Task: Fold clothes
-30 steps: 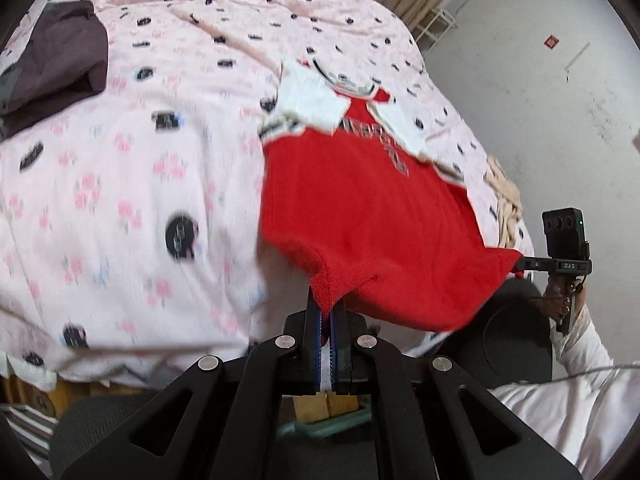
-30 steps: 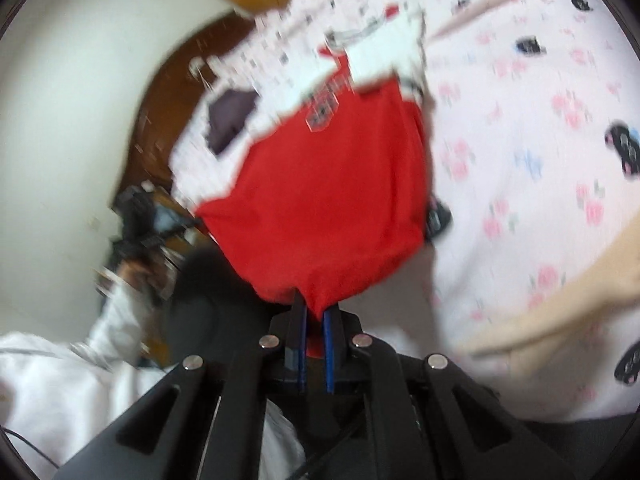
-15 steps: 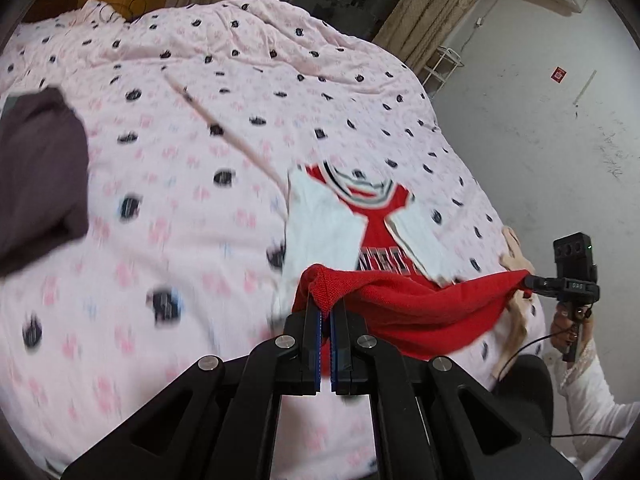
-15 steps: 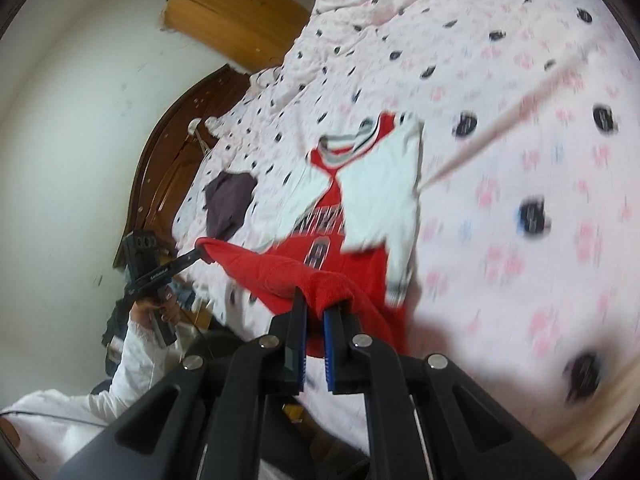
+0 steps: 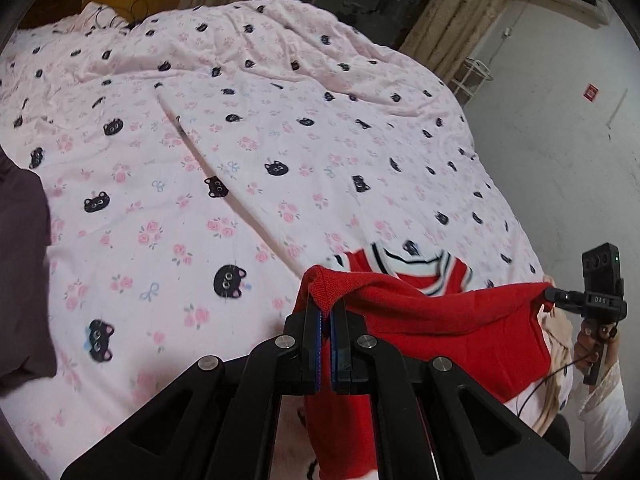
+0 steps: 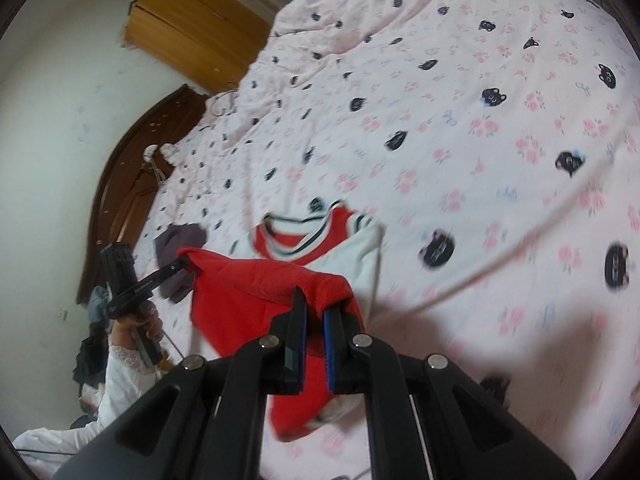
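The right gripper (image 6: 315, 310) pinches a corner of the red jersey (image 6: 256, 288) above the pink cat-print bedspread (image 6: 500, 128) — the left gripper (image 6: 185, 262) clamps the other corner, hem stretched between them, striped collar lying beyond. A dark garment (image 6: 178, 242) sits near the wooden headboard (image 6: 132, 176).

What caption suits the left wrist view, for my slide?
Both grippers, left gripper and right gripper, carry the red jersey hem toward its collar.
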The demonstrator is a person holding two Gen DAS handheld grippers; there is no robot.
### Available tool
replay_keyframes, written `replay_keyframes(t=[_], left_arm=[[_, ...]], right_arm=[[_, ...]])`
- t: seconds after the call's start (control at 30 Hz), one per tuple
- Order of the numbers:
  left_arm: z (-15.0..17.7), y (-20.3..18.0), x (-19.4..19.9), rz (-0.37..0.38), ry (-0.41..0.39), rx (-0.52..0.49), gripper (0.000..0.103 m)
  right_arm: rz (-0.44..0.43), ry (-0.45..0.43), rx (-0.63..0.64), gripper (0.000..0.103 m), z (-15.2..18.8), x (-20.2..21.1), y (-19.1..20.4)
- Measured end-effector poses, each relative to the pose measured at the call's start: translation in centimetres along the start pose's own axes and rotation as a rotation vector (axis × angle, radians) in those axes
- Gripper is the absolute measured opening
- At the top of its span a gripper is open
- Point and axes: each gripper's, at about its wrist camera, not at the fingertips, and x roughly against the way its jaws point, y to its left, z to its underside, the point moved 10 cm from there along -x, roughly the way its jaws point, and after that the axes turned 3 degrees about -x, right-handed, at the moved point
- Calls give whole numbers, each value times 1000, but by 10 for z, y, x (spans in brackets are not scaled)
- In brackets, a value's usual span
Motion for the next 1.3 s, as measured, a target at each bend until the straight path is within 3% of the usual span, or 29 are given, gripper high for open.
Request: replay_keyframes(t=[0.2,0.33,0.6,0.7,0.73,0.77,0.87,0.97,1.0,1.07,1.1,1.23,1.3], left_arm=[[8,19,-56,21,72,38,2],[3,24,-63,60,71,79,2],[-1,35,-68,34,67,115,3],[-1,50,-71,-11,69,166,16],[-1,55,-71,0,59,206,25],[-2,60,-70,11,49,246,28],[-5,81,-64,-3,16,356,28],[-8,90,-55,-64,-15,328,28],[-9,91,-53,-76,-22,312,28],[-12,84,-47,-96,-37,263,28],[-14,79,-45,-103,-45,235,28],[-21,54,-35,-115,-71,111,28],[-23,30,-30,-80,-73,30,28]], right_arm=[[87,48,-43,7,-18,-42,-30],[128,63,-70,7,-25,-60,-47],[161,64,-95,8,-41,-72,-59],[168,75,-130,9,-44,-77,-64],[164,72,-144,9,-46,-78,-66],[160,69,-158,9,-48,-78,-68],[149,54,-192,10,-55,-75,-69],[147,47,-202,12,-61,-68,-66],[147,45,-204,17,-63,-66,-65],[159,29,-224,47,-67,-59,-66],[162,11,-243,69,-69,-54,-68],[192,-43,-267,72,-77,-37,-74],[216,-63,-221,72,-78,-30,-67]])
